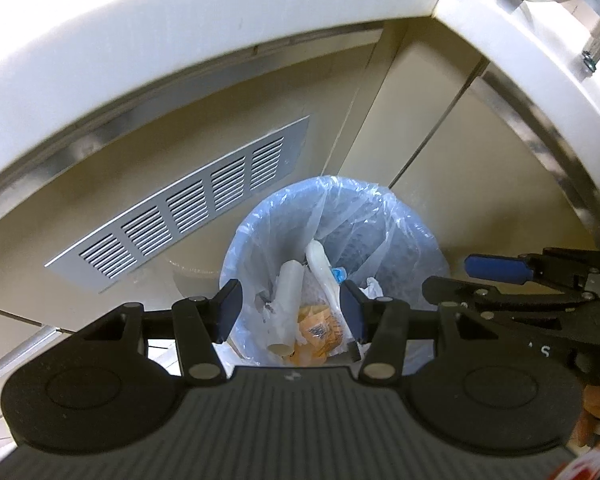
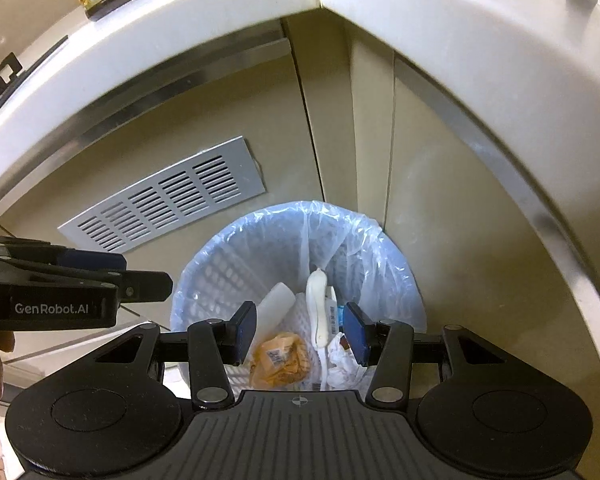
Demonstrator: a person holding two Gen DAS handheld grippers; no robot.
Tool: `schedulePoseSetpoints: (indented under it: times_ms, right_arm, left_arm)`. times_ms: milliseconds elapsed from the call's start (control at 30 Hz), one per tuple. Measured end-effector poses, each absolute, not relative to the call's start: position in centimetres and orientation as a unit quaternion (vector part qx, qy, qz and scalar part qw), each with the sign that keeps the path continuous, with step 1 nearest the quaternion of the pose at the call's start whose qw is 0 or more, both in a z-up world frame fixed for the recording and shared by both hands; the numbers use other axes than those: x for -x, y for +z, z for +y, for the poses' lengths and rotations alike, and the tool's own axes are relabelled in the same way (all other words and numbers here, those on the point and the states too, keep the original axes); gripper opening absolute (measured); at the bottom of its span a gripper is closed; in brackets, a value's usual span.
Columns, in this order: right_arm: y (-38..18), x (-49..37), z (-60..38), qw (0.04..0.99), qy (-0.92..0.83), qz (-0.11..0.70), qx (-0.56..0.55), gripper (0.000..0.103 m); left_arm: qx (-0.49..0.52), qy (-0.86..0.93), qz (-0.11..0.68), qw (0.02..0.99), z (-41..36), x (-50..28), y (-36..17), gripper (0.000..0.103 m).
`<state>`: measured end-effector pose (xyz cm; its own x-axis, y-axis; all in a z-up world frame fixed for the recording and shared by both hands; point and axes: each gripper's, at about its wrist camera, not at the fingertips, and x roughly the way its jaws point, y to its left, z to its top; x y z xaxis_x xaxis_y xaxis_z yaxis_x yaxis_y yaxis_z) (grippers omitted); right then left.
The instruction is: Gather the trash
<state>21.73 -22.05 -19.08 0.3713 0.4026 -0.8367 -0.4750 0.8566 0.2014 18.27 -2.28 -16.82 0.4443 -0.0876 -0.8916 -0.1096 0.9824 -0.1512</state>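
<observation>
Hovering over one lined waste basket [image 2: 204, 280] on the floor in the corner under the counter [image 1: 180, 28], the left tongs [image 1: 290, 310] and right tongs [image 2: 300, 334] both stand apart, empty. Inside lie one orange wrapper [image 2: 280, 360], one white tube [image 2: 274, 304] and crumpled paper. The drop looks done; fetching more trash seems next.

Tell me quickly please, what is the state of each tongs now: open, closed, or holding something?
Left tongs: open, holding nothing, above the white basket lined with a blue plastic bag.
Right tongs: open, holding nothing, above the same basket.
</observation>
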Motion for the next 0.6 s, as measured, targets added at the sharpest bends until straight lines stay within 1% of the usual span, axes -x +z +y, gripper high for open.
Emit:
schedulePoseSetpoints:
  times_ms: [133,233,300,367,500,567,600]
  right_arm:
    - [-17.5,-20.8,-22.4,0.834,0.261,0.485,0.035,0.049]
    - [-16.1,-19.9,-22.7,0.841,0.256,0.476,0.03,0.053]
    - [-15.0,-19.1,-23.0,0.847,0.25,0.468,0.026,0.063]
    - [-14.0,-18.3,-23.1,0.854,0.242,0.461,0.022,0.066]
    - [-12.0,-16.8,-23.5,0.863,0.233,0.448,0.016,0.069]
    - [-11.1,-16.1,-23.6,0.866,0.235,0.44,0.017,0.071]
    - [-10.8,-16.0,-23.7,0.868,0.237,0.436,0.018,0.072]
  left_arm:
    - [0.088,-0.001,0.516,0.852,-2.5,-17.7,-15.7,0.05]
    - [0.085,-0.008,0.501,0.861,-2.8,-17.1,-14.5,0.051]
    - [0.08,-0.013,0.488,0.869,-3.1,-16.6,-13.4,0.056]
    - [0.073,-0.016,0.477,0.876,-3.4,-16.1,-12.4,0.069]
    - [0.064,-0.025,0.463,0.884,-3.7,-15.4,-10.7,0.076]
    - [0.064,-0.027,0.455,0.888,-3.7,-15.1,-9.8,0.083]
    - [0.067,-0.026,0.449,0.89,-3.6,-14.8,-9.3,0.085]
